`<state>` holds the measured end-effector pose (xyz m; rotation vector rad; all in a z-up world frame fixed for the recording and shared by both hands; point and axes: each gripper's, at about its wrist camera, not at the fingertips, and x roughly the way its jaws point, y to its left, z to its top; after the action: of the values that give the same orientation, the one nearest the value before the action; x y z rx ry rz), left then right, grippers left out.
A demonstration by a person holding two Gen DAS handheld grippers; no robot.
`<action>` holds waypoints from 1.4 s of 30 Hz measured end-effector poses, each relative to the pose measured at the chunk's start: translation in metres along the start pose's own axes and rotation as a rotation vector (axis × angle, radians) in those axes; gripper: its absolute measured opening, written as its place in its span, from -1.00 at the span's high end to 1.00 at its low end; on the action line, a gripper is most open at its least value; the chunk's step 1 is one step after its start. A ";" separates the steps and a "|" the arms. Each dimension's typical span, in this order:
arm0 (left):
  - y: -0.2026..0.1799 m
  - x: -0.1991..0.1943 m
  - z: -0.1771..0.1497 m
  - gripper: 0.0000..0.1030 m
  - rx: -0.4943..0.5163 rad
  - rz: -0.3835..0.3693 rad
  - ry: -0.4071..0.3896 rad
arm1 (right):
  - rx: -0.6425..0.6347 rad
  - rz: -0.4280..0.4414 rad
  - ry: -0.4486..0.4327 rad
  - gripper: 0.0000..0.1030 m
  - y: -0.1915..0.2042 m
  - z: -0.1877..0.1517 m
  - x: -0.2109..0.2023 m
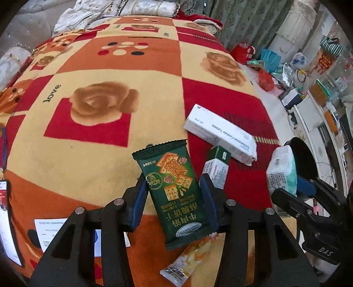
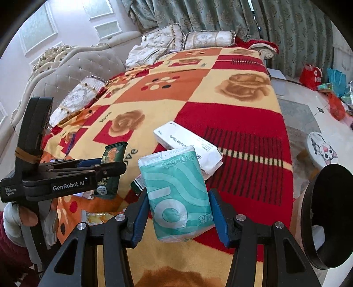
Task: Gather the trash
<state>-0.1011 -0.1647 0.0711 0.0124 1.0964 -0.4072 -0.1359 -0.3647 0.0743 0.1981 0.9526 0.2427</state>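
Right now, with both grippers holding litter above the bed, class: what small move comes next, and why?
Probably swing the right gripper, shut on the teal tissue pack, toward the round black bin at its right: the bin's mouth is open and nearest.

Home bedroom, blanket-covered bed (image 2: pixel 198 92), tufted headboard (image 2: pixel 72 66), pillows (image 2: pixel 163 39), curtains (image 2: pixel 220 17)

My left wrist camera sits just behind my left gripper (image 1: pixel 174 198) and looks forward and down along its fingers, close over the patterned blanket (image 1: pixel 106 136), toward the pillows at the frame's top. My right wrist camera looks the same way from behind my right gripper (image 2: pixel 178 209), a little further right. Both views share the blanket, the white carton (image 1: pixel 222 134) (image 2: pixel 187 143) and the black bin (image 1: pixel 302 159) (image 2: pixel 326 218); each also catches the other gripper at its edge.
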 end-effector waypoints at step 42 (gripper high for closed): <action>-0.054 -0.029 0.003 0.14 0.094 -0.071 -0.068 | 0.057 -0.050 -0.051 0.01 -0.022 0.000 -0.032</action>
<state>-0.1280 -0.2066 0.1078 0.0420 1.0118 -0.5193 -0.1513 -0.3953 0.0933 0.2319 0.9128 0.1642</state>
